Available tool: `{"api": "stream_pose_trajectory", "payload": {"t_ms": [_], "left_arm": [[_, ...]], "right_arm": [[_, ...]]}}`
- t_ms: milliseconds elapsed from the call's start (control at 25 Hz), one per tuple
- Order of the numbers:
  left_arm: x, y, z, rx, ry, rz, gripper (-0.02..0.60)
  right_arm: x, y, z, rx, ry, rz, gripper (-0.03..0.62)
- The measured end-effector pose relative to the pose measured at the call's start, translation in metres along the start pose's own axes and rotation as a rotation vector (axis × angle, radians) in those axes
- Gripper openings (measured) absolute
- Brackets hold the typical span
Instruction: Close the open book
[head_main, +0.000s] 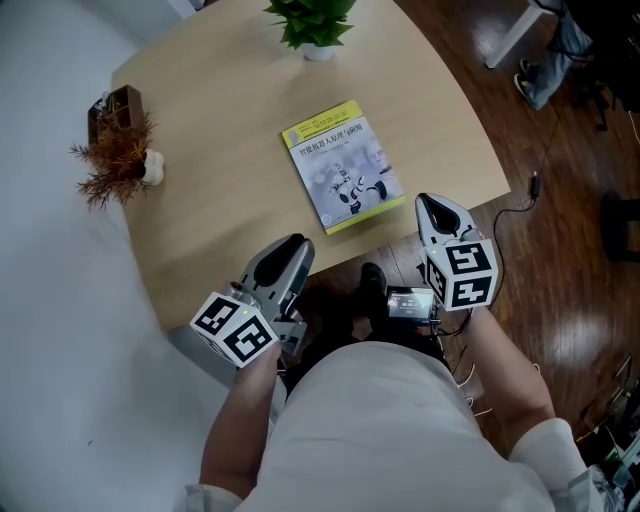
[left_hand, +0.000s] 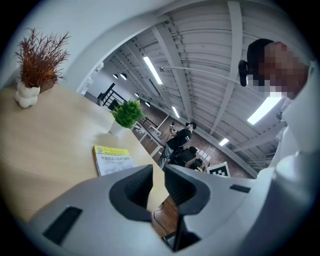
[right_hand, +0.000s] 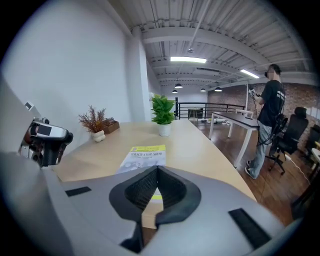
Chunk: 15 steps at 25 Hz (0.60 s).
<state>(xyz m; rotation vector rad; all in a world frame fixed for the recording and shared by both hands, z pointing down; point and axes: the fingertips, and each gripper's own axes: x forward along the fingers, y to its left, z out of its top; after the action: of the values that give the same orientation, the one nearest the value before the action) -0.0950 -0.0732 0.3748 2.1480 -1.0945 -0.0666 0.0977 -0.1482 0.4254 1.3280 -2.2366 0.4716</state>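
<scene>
The book (head_main: 343, 165) lies shut and flat on the wooden table (head_main: 220, 150), its yellow-edged cover facing up, near the table's front edge. It also shows in the left gripper view, where the book (left_hand: 112, 159) is ahead and left of the jaws, and in the right gripper view, where the book (right_hand: 142, 157) lies straight ahead. My left gripper (head_main: 295, 245) hangs off the table's front edge, below and left of the book, a narrow gap between its jaws (left_hand: 158, 172). My right gripper (head_main: 432, 205) is just off the edge to the book's right, tips (right_hand: 157, 170) together. Neither holds anything.
A green potted plant (head_main: 312, 25) stands at the table's far edge. A dried reddish plant in a white pot (head_main: 120, 155) sits by a small wooden box at the left edge. A person (right_hand: 267, 115) stands by other desks at the far right. The floor is dark wood.
</scene>
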Motion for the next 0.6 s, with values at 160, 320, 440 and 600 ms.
{"api": "stream_pose_trajectory", "payload": {"t_ms": [160,320,440,600], "left_arm": [[-0.010,-0.007,0.011,0.025,-0.020,-0.002,0.026],[-0.020,-0.017,0.020,0.050,-0.037,-0.018,0.025],[-0.027,-0.026,0.029,0.077,-0.051,-0.033,-0.002],[-0.035,-0.038,0.036,0.104,-0.063,-0.049,-0.002]], "right_arm": [[-0.006,0.009,0.012,-0.020,-0.020,0.017,0.003],[-0.016,0.021,0.026,-0.040,-0.045,0.044,0.002],[-0.025,0.031,0.040,-0.052,-0.075,0.069,0.002],[-0.037,0.043,0.052,-0.059,-0.099,0.105,0.002]]}}
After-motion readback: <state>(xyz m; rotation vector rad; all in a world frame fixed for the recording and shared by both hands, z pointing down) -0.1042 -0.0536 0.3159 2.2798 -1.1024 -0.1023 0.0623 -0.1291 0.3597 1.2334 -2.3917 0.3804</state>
